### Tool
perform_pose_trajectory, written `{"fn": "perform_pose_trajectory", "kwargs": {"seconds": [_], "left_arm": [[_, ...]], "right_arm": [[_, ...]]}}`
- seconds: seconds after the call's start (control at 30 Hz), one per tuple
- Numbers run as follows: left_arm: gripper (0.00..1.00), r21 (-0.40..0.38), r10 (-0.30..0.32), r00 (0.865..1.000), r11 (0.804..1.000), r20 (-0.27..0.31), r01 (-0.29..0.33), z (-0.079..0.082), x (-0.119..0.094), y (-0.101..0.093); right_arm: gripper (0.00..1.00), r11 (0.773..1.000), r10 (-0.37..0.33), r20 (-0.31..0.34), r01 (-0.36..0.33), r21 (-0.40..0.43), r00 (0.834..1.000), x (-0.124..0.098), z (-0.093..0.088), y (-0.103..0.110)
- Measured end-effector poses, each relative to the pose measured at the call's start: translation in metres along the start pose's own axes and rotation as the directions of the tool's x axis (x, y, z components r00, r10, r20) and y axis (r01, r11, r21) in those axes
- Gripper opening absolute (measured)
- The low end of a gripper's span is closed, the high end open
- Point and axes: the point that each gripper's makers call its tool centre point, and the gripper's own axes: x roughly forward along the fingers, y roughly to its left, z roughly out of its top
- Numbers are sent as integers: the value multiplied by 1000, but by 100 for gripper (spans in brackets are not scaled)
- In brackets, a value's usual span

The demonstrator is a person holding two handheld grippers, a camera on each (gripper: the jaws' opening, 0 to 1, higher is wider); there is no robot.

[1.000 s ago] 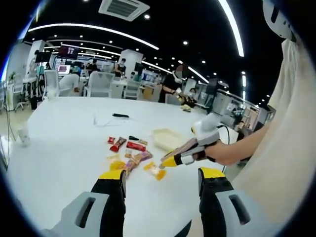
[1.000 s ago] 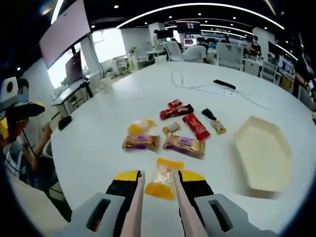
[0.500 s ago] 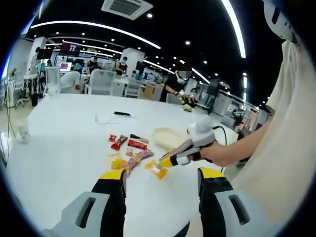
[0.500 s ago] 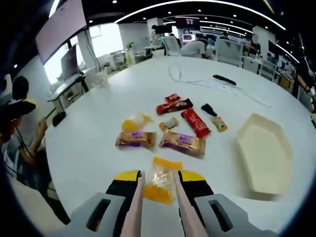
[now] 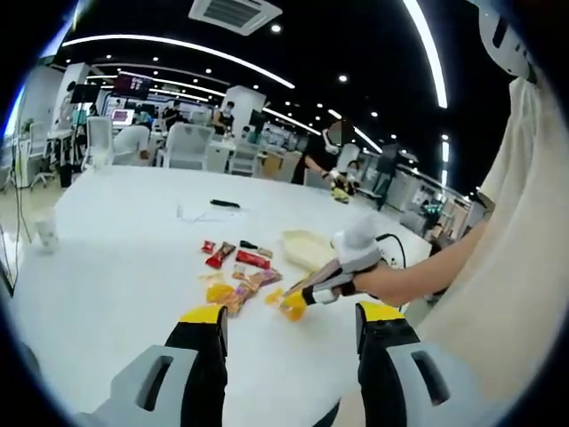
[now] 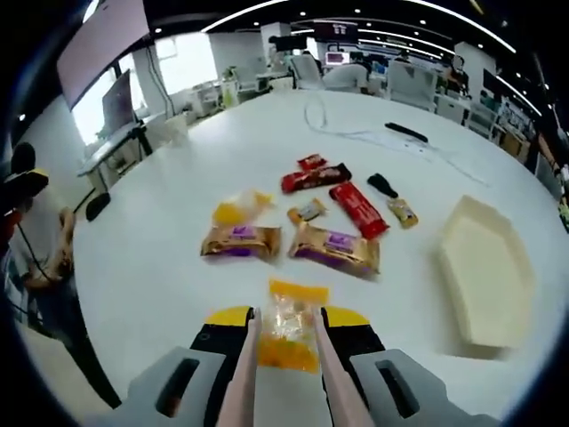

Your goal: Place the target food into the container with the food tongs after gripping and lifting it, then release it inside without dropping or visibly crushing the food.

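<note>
**Currently: yellow snack packet clamped in tongs, clear of table**

Currently, in the right gripper view, the right claw [image 6: 286, 336] rises from 6 o'clock with its yellow-tipped jaws closed on a pair of pink food tongs [image 6: 245, 374]. The tong arms pinch a yellow snack packet [image 6: 288, 336] between them. The packet appears held above the white table [image 6: 169, 222], with no visible crushing.

Beyond the packet, toward 12 o'clock, loose snacks lie on the table:
- two gold-and-purple wrapped bars [image 6: 335, 248], side by side;
- a second yellow packet [image 6: 238, 208], at about 11 o'clock of those bars;
- a red bar [image 6: 358, 209] and a dark red bar [image 6: 316, 177], farther back;
- a small black packet [image 6: 382, 184] and a small gold one [image 6: 403, 212], at about 1 o'clock.

The cream hexagonal container [image 6: 484, 270] lies at 3 o'clock, well apart from the held packet. A cable [image 6: 356, 133] and a dark flat object [image 6: 411, 130] lie at the far side of the table.

In the left gripper view, the left claw [image 5: 293, 322] stands open at 6 o'clock, holding nothing. The right claw [image 5: 313, 289] enters from 3 o'clock in a person's hand [image 5: 373, 283], with the yellow snack packet [image 5: 292, 305] at its tip. The container [image 5: 306, 248] lies just beyond, near 12 o'clock of that packet.
</note>
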Motion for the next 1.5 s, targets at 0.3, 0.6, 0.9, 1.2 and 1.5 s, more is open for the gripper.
{"fn": "perform_pose_trajectory", "kwargs": {"seconds": [0.3,0.6,0.9,1.2,1.5], "left_arm": [[57,-8,-6,1000,1000,6,6,1,3,3],[57,-16,-6,1000,1000,9,6,-1,3,7],[57,-27,0,1000,1000,13,0,-2,-1,10],[56,-36,-9,1000,999,22,10,0,1,7],[55,-46,-17,999,999,33,19,2,4,4]], "right_arm": [[29,982,-22,-17,18,-187,1000,1,5,2],[29,892,-64,3,58,-448,998,-3,8,0],[30,938,-18,-13,12,-346,1000,2,2,-5],[29,938,-20,-24,10,-346,1000,4,1,-10],[29,949,6,-29,-15,-314,1000,4,0,-11]]}}
